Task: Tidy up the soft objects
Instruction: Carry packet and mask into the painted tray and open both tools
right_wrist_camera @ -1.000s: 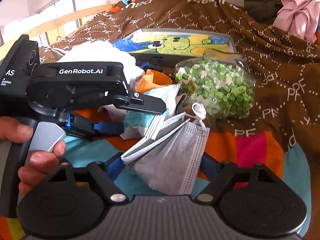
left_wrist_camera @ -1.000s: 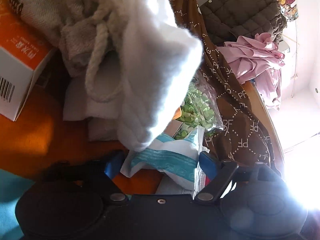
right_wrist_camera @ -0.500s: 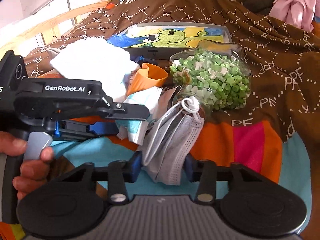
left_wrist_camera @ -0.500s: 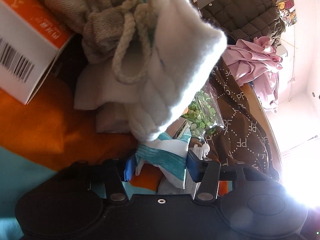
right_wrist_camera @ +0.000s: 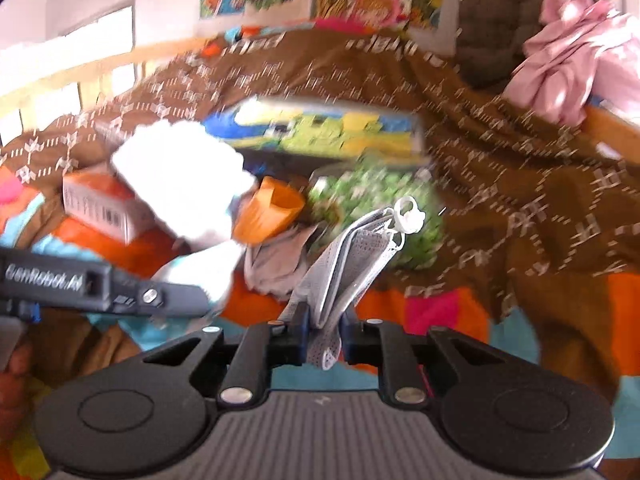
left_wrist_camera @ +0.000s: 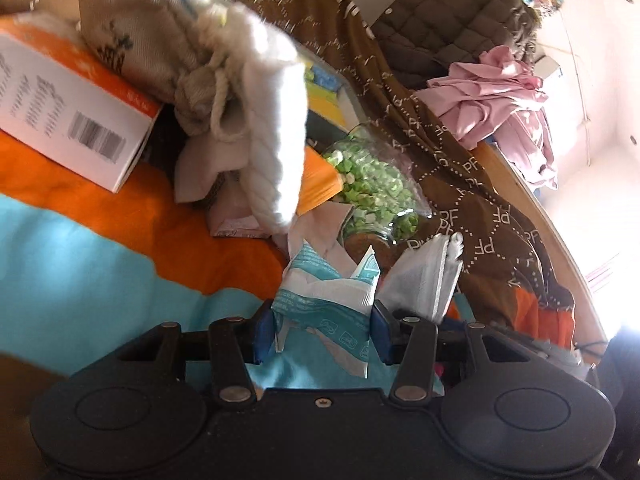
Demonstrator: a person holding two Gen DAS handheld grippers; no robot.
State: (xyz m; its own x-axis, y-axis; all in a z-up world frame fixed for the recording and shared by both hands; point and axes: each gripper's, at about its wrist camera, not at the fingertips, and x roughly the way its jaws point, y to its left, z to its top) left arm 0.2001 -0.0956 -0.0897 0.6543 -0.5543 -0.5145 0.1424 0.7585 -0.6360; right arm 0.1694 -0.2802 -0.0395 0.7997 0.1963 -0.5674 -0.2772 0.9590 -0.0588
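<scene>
A teal-and-white soft packet [left_wrist_camera: 324,300] sits between the blue pads of my left gripper [left_wrist_camera: 322,334]. The jaws are still closing and the pads press its sides. My right gripper [right_wrist_camera: 324,336] is also closing, pinched on a folded grey face mask [right_wrist_camera: 352,256] that stands up from the jaws with its white ear loops on top. In the left wrist view the same mask [left_wrist_camera: 424,280] shows just right of the packet. Both items hang a little above the striped bedcover [left_wrist_camera: 100,264]. Both views are blurred.
A white knitted cloth [left_wrist_camera: 272,120], a beige drawstring pouch [left_wrist_camera: 152,40] and an orange-white box [left_wrist_camera: 72,108] are heaped ahead. Beside them are a jar of green pieces [left_wrist_camera: 368,188] and an orange cup [right_wrist_camera: 272,212]. A brown blanket [left_wrist_camera: 460,168] and pink garment [left_wrist_camera: 492,96] lie beyond.
Both grippers went from wide open to closed, the left on the packet, the right on the mask. Both have risen and drawn back from the heap.
</scene>
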